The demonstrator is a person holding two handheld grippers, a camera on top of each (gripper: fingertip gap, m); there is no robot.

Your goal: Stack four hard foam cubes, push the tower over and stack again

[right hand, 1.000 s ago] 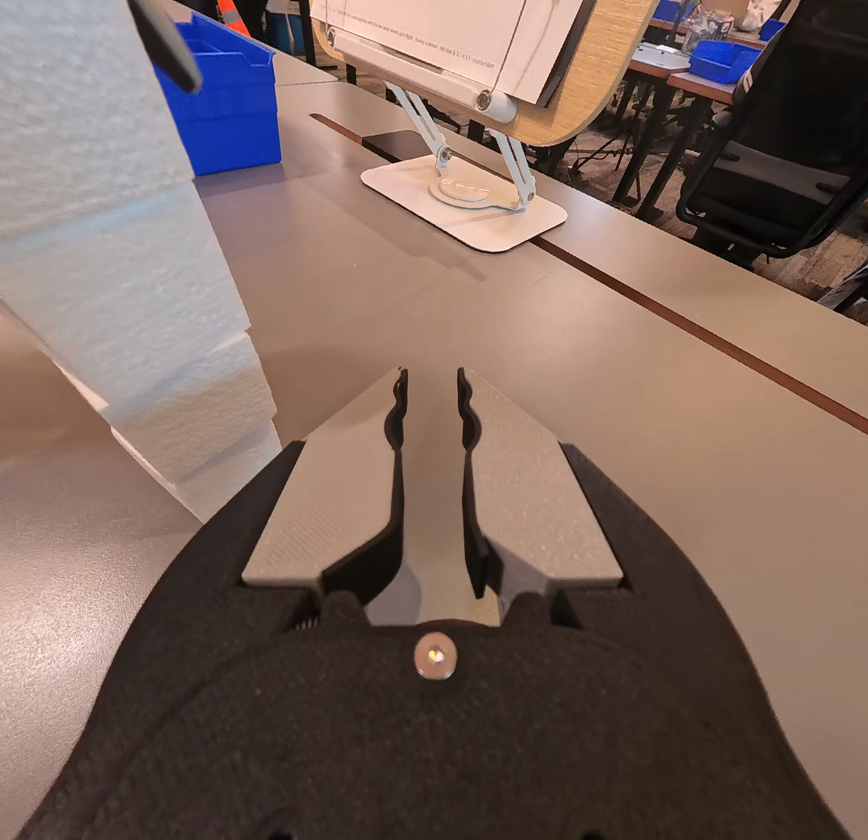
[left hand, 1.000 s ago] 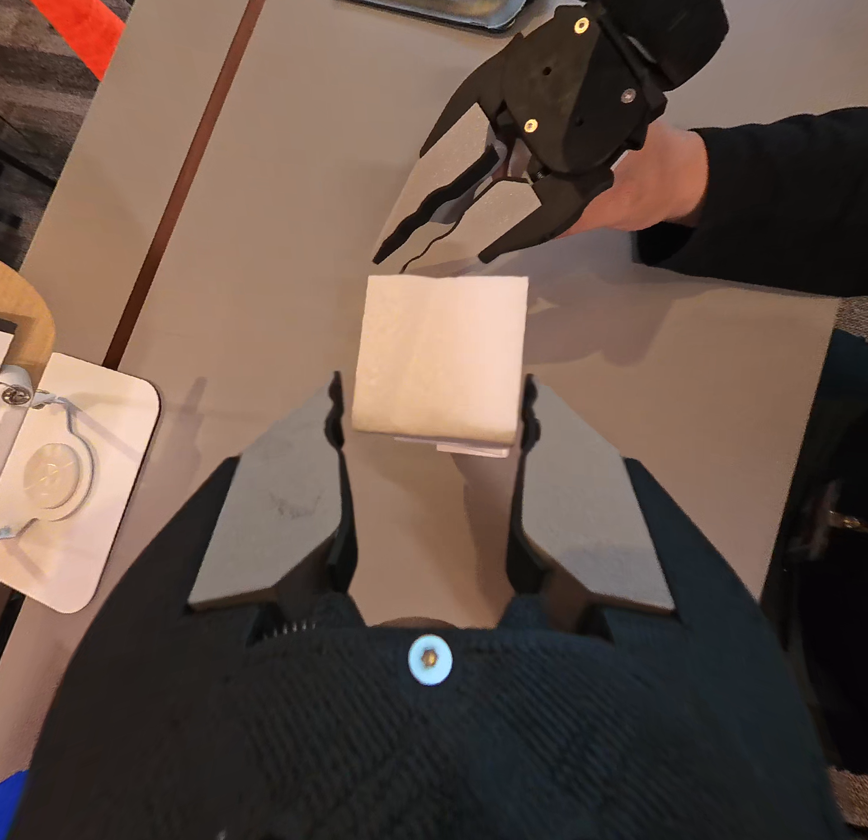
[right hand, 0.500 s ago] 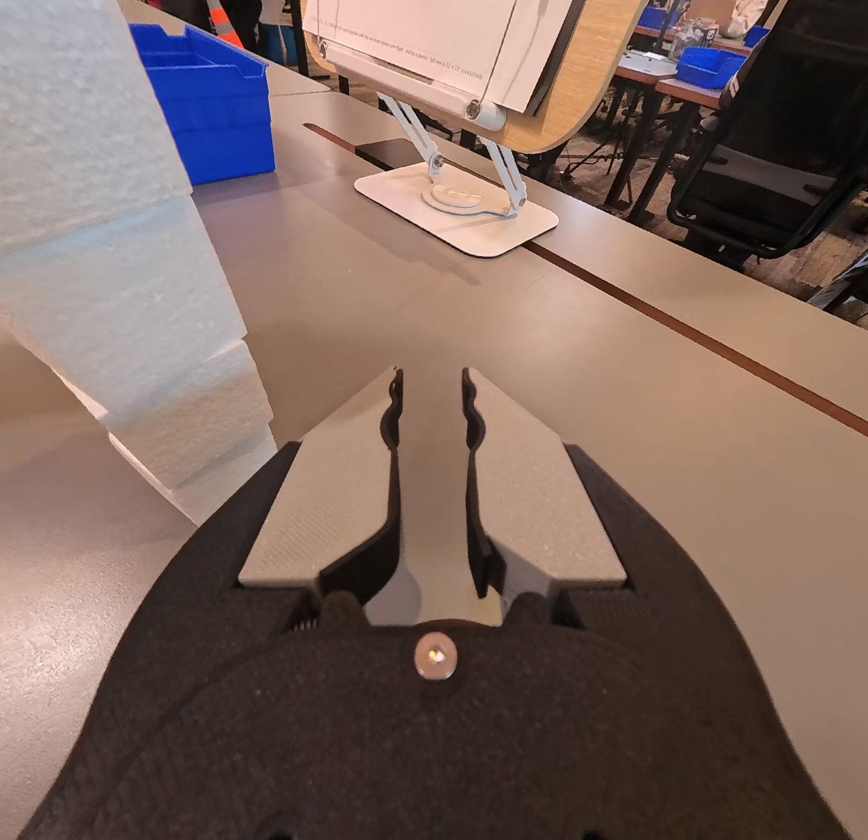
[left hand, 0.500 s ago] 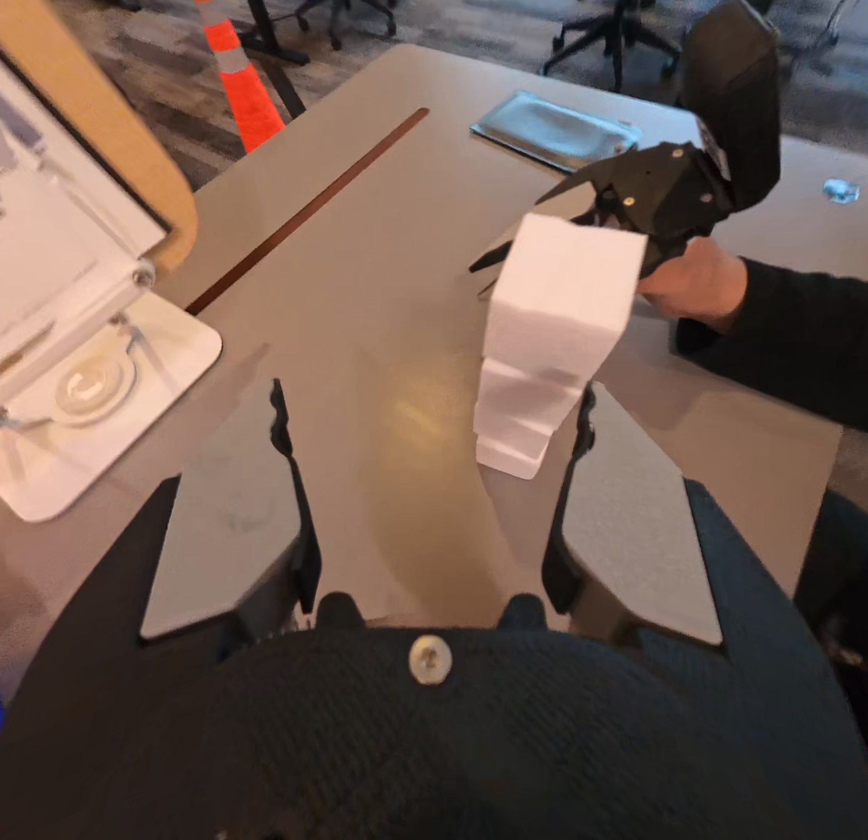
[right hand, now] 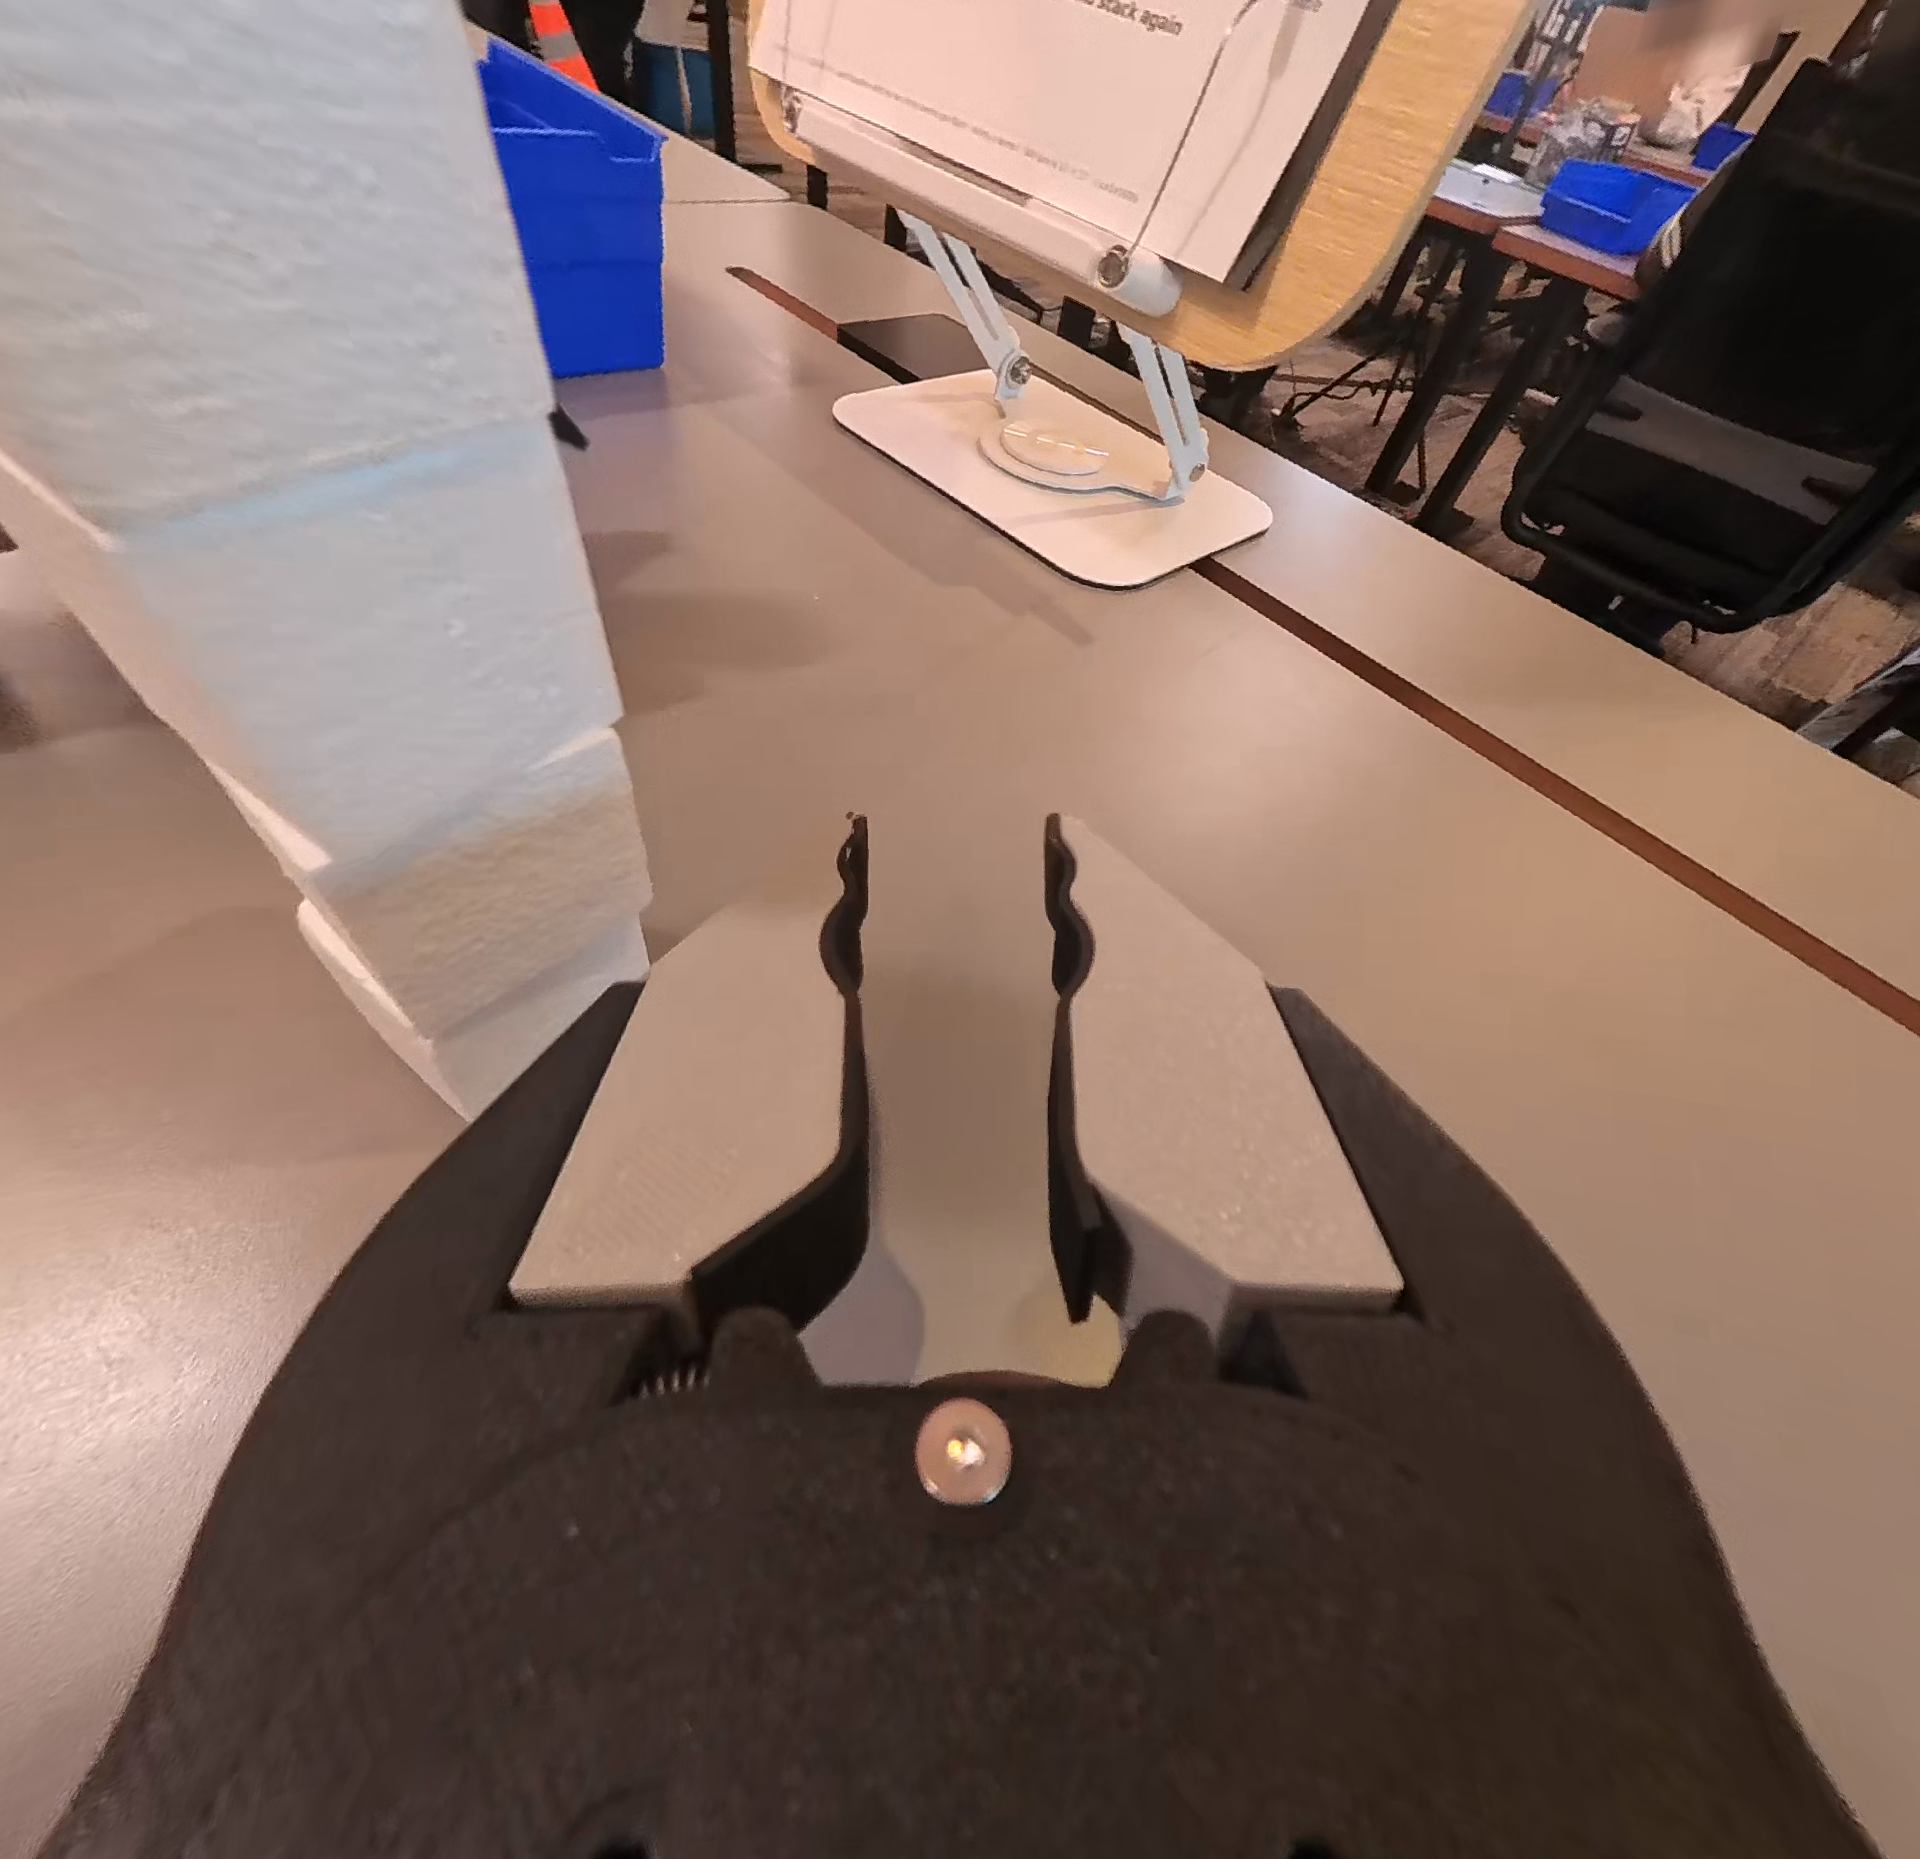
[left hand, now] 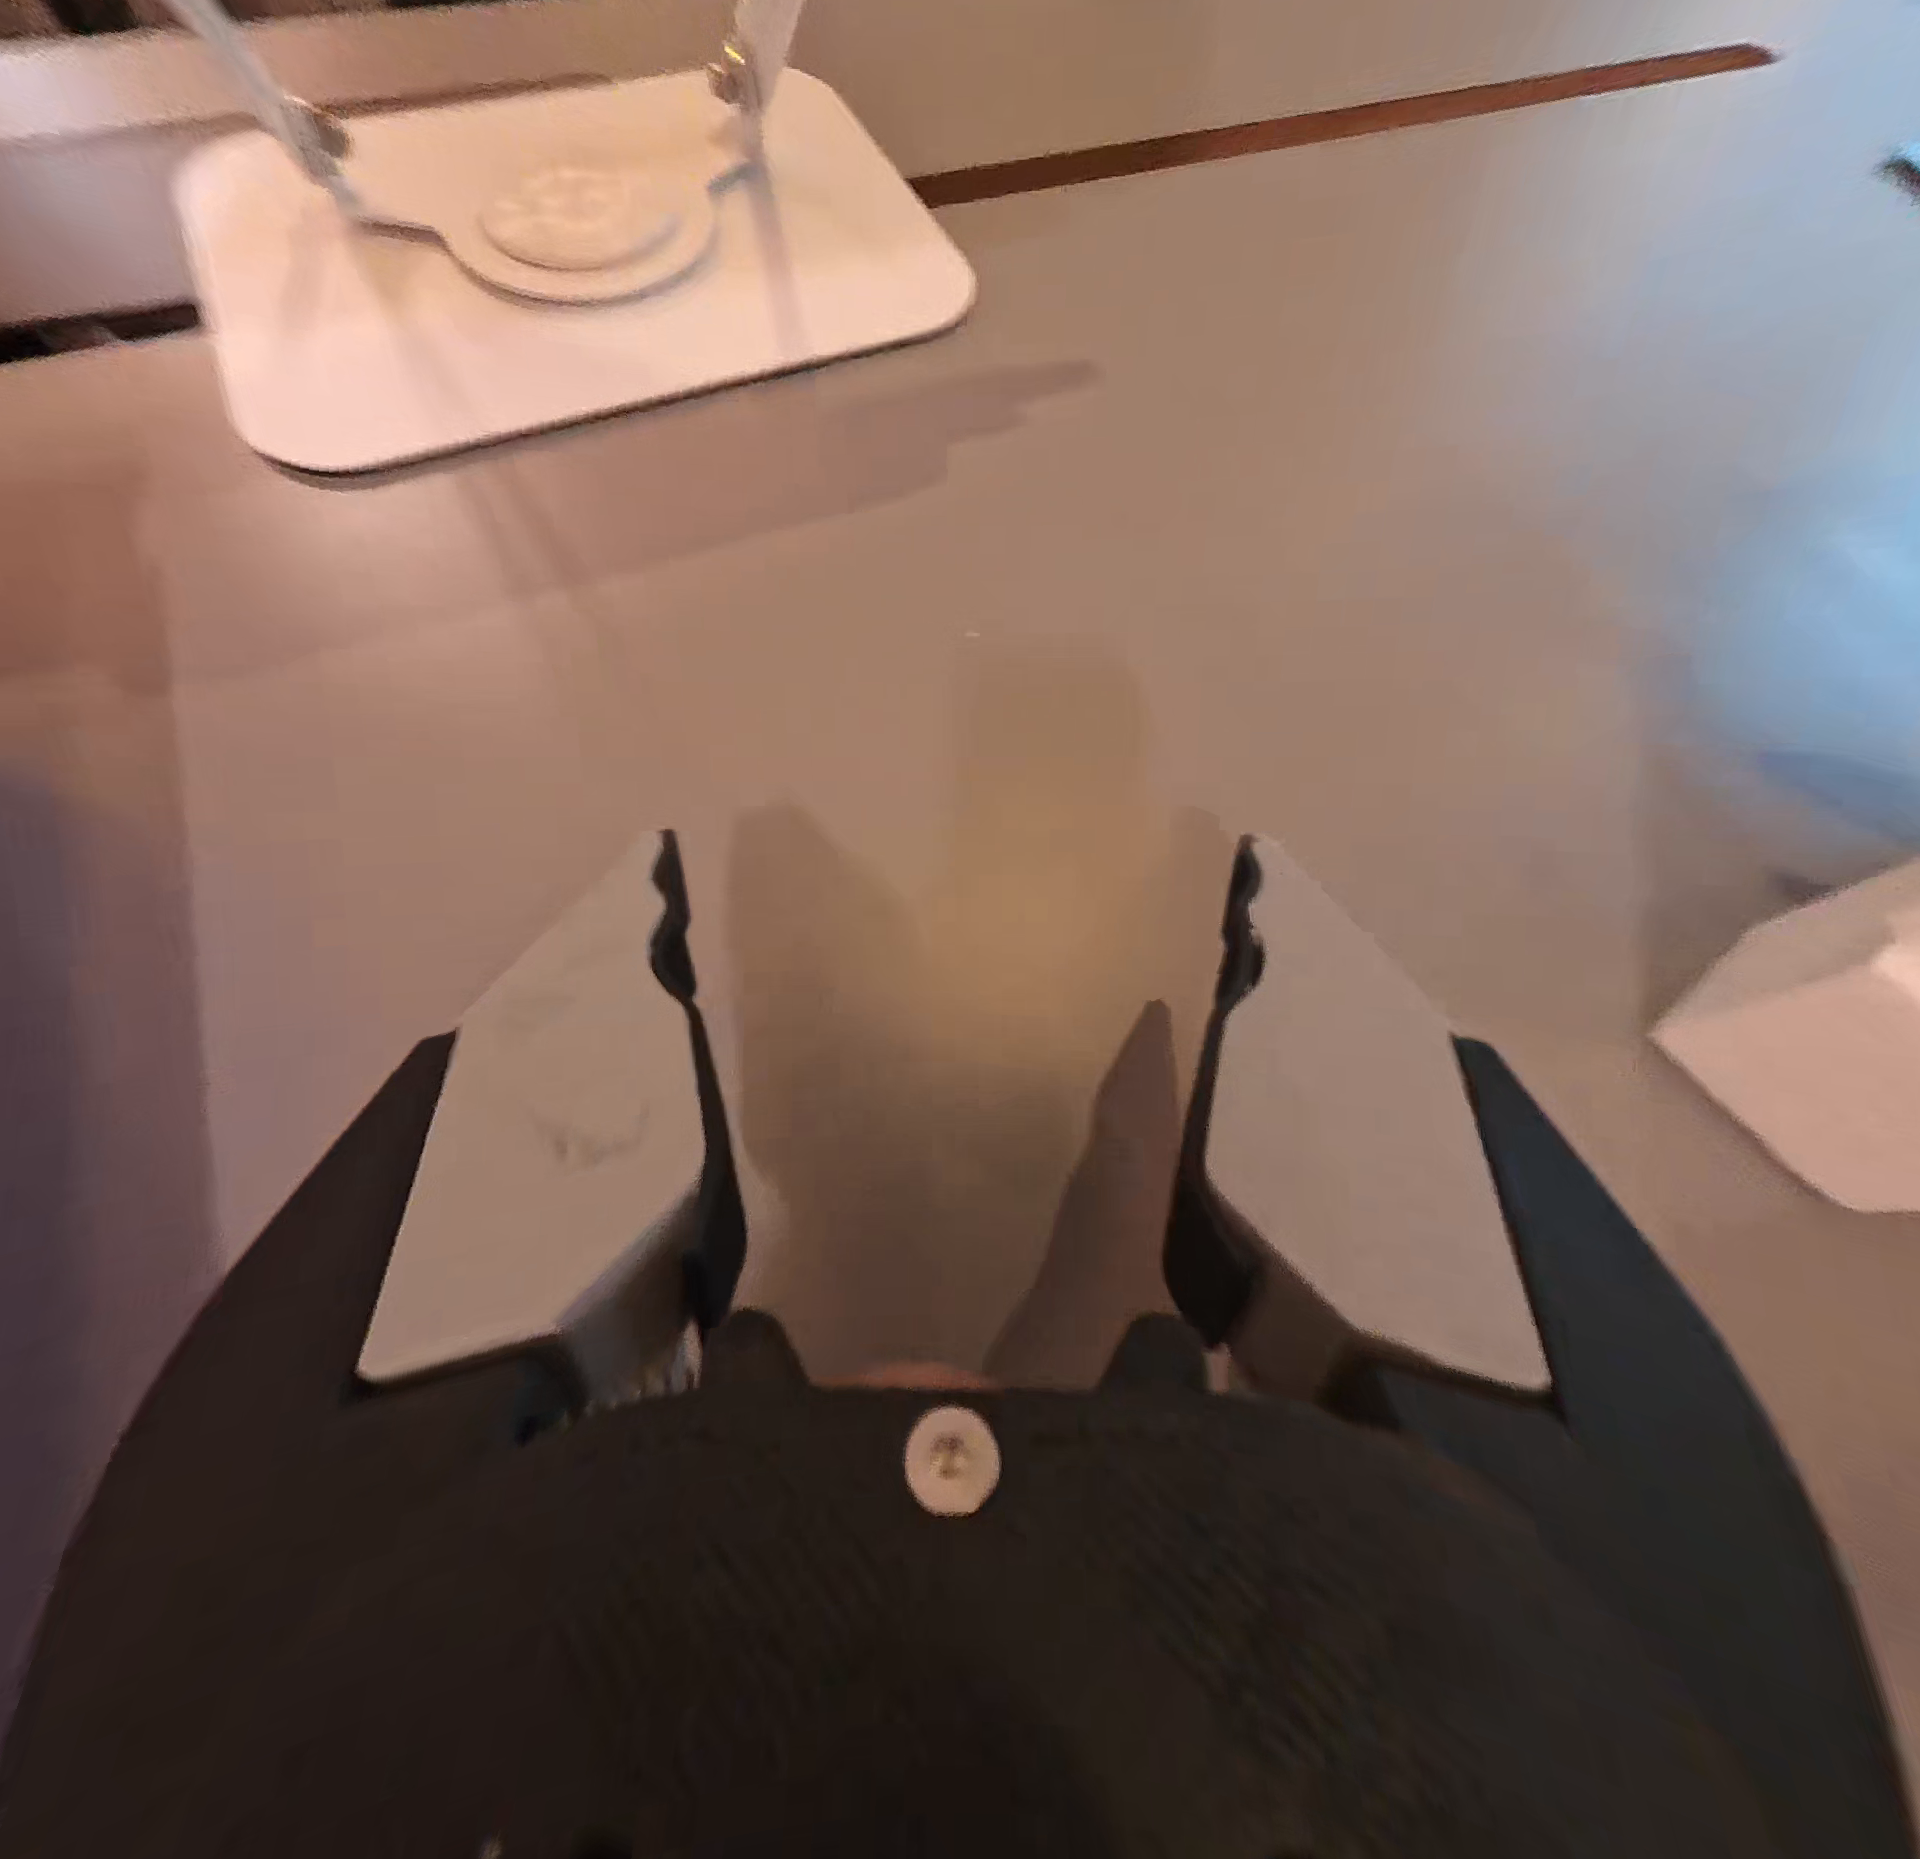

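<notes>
I see a grey table (right hand: 1299, 874) with a white stand (right hand: 1049, 505) on it holding a sheet, a blue bin (right hand: 587, 240) behind, a black chair (right hand: 1725, 375) beside.

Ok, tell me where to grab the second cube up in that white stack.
Judging by the right wrist view, take the second cube up by its two opposite upright faces, level, from the right tongs' side. Its corner juts out past the bottom cube, so close gently: the stack looks staggered.
</notes>
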